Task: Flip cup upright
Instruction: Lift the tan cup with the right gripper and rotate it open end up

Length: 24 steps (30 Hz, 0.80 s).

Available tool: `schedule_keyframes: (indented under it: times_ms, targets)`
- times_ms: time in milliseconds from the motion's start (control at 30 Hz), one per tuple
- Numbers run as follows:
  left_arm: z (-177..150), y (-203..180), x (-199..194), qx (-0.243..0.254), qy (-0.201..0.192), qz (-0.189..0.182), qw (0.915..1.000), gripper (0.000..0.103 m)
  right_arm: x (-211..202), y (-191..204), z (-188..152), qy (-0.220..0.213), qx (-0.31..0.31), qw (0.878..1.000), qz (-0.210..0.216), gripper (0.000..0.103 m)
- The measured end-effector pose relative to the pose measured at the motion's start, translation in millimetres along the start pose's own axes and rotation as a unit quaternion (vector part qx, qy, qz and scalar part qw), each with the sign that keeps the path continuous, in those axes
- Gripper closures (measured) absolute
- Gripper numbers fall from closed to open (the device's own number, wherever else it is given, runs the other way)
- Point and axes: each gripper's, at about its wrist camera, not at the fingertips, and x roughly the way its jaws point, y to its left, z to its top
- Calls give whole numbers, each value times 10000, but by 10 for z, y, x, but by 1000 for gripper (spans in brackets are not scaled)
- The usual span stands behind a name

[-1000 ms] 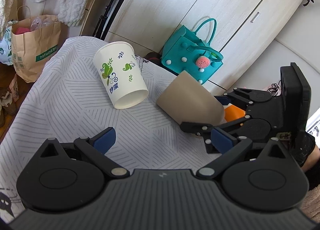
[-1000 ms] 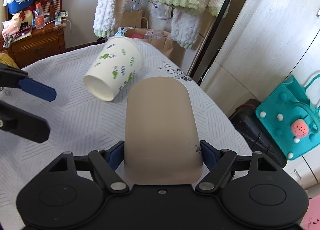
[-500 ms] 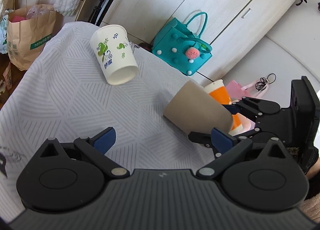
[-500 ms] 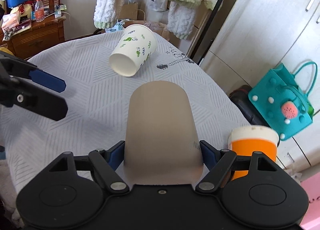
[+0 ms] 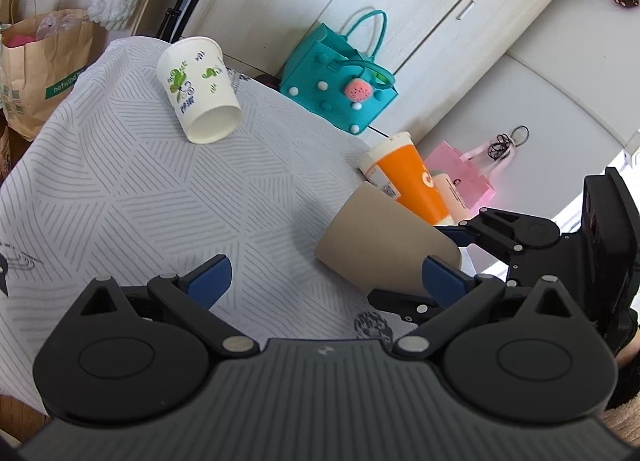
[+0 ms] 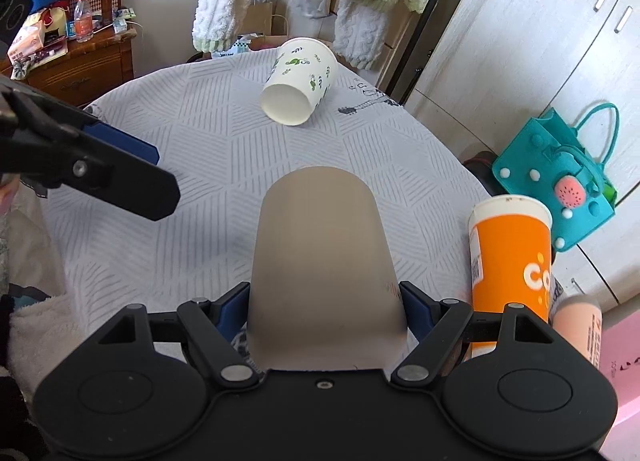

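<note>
Gripping the plain brown paper cup [image 6: 324,261] across its wide end, my right gripper [image 6: 324,301] has both blue pads pressed to the cup's sides, with the closed base pointing away from the camera. From the left wrist view the cup hangs tilted just above the striped tablecloth [image 5: 120,189], near the table's right edge. My left gripper [image 5: 320,275] sits spread wide and empty, near the cup's left side.

I judge the cup light and thin-walled, easy to crush, so a gentle squeeze near the stiffer rolled rim suits it. Its rim and mouth are hidden behind my gripper body, so I cannot tell whether anything is inside.

Just right stands an orange cup [image 6: 510,257], with a pink one [image 6: 580,325] partly cut off behind it. Far across, a white leaf-print cup [image 6: 298,81] lies on its side.
</note>
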Motion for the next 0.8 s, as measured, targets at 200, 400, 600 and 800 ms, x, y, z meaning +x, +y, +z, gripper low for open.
schedule_keyframes:
  times_ms: [200, 400, 600, 800]
  targets:
    - [-72, -85, -60, 96, 48, -43, 9999, 0, -111, 72, -111, 14, 55, 10000, -35, 21]
    - [-144, -150, -103, 142, 131, -106, 9998, 0, -168, 92, -224, 61, 200, 9998, -49, 21]
    - [-210, -202, -118, 176, 199, -118, 9996, 0, -168, 83, -301, 122, 290, 9995, -13, 21]
    - [-247, -252, -26, 180, 335, -90, 9992, 0, -116, 70, -380, 140, 355, 9993, 59, 21]
